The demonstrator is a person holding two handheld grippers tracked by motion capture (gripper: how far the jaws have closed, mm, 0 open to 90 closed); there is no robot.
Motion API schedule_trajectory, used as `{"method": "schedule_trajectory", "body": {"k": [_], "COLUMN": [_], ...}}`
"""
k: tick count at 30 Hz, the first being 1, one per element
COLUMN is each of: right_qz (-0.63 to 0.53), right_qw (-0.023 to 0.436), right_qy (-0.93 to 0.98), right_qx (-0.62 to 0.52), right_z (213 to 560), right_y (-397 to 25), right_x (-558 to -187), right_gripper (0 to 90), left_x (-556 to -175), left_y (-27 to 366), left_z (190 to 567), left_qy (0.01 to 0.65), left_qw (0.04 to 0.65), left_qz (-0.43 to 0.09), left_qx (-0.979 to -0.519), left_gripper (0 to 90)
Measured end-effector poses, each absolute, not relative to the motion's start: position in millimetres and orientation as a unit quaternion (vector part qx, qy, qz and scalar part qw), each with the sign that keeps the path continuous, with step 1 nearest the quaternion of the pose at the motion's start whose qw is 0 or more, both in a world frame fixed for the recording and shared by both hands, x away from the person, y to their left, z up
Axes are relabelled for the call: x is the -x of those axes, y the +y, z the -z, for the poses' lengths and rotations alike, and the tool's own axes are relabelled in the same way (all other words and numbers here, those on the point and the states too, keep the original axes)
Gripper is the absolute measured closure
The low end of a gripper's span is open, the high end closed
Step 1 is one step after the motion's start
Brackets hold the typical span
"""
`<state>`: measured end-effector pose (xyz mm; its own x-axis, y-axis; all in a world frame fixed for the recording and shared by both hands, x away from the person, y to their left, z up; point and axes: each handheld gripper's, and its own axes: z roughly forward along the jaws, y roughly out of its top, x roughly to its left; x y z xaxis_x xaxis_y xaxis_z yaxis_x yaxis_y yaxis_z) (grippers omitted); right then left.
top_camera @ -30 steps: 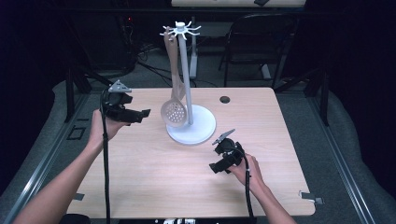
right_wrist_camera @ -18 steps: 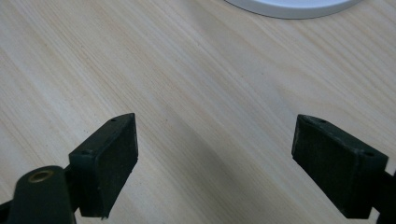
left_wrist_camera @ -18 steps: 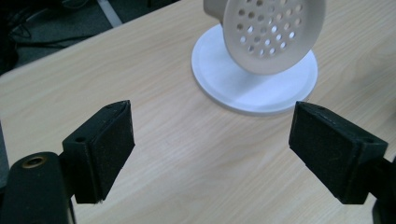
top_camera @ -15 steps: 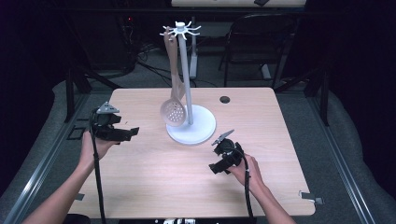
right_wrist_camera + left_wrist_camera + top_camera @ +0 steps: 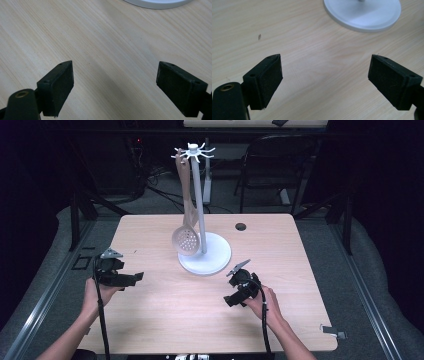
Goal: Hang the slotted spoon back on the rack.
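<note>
**Both grippers held low over the table, skimmer hanging on the stand**

The wooden table (image 5: 165,320) takes up most of the high view, pale and grained, with a small dark round hole (image 5: 240,226) near its far edge. No brand, label or writing can be read on anything in these pictures.

Toward the far middle of the table stands the white stand (image 5: 199,195): a round flat base (image 5: 215,260), an upright pole and a ring of short hooks at the top. In the left gripper view a part of that base (image 5: 362,15) lies at the top edge, and in the right gripper view a sliver of it (image 5: 156,3) shows at the top.

The slotted spoon (image 5: 187,220) hangs from one of the hooks by its handle end, its perforated bowl low down, just beside the pole and above the base; whether the bowl touches the base cannot be told.

The left gripper (image 5: 135,277) is held in the person's left hand near the table's left edge, well apart from the stand. Its jaws stand wide apart with only bare wood between them, as the left gripper view shows.

The right gripper (image 5: 231,301) is held in the right hand, nearer the person than the base. Its jaws are likewise spread wide over bare wood, holding nothing
</note>
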<state>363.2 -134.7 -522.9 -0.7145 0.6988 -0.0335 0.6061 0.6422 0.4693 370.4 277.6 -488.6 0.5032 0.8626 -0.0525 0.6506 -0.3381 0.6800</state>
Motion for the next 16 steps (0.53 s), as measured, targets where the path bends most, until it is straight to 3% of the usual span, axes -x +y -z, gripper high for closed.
{"method": "schedule_trajectory", "body": {"k": [16], "right_qz": [-0.22], "right_qw": [0.106], "right_qy": [0.9], "right_qx": [-0.36], "right_z": [525], "right_y": [-135], "right_x": [-364], "right_gripper": [13.8], "left_x": [-372], "left_y": [282], "left_z": [518], "left_qy": [0.482], "left_qw": [0.303], "left_qz": [-0.145], "left_qx": [-0.809], "left_gripper": [7.5]}}
